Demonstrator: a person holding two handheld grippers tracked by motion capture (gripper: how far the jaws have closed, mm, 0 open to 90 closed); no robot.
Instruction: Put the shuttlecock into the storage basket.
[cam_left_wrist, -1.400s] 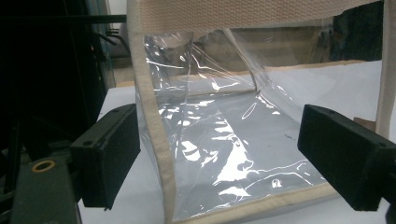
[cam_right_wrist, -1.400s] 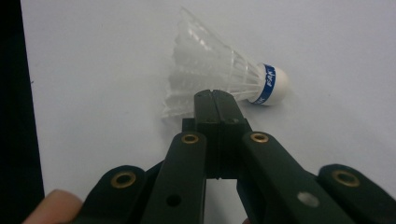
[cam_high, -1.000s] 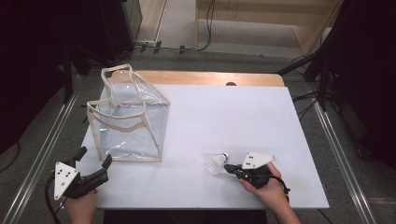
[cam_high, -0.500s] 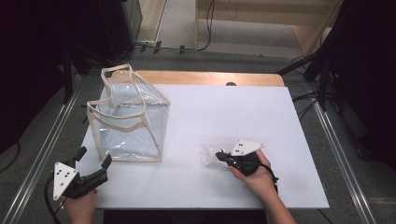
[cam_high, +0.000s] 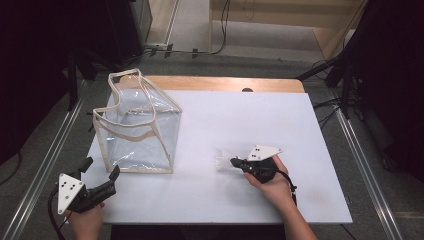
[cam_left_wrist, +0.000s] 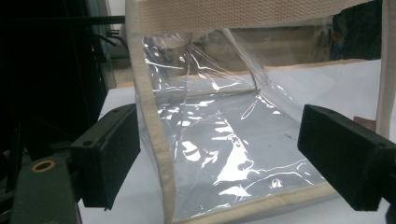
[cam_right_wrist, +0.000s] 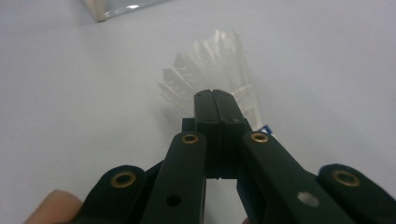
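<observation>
Right gripper view shows the right hand-held gripper (cam_right_wrist: 215, 95) clamped on a feather-light, fragile shuttlecock (cam_right_wrist: 210, 65) near the bench's (cam_high: 300, 120) front edge, best held by its base, while the left hand-held gripper (cam_left_wrist: 219, 158) gapes wide.

Bag (cam_high: 137, 130) stands left of shuttlecock (cam_high: 223, 160) on table (cam_high: 250, 115).

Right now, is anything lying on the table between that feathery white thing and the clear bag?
Nothing visible. The shuttlecock, pinched in the right tongs, is separated from the clear bag by bare white table only.
</observation>
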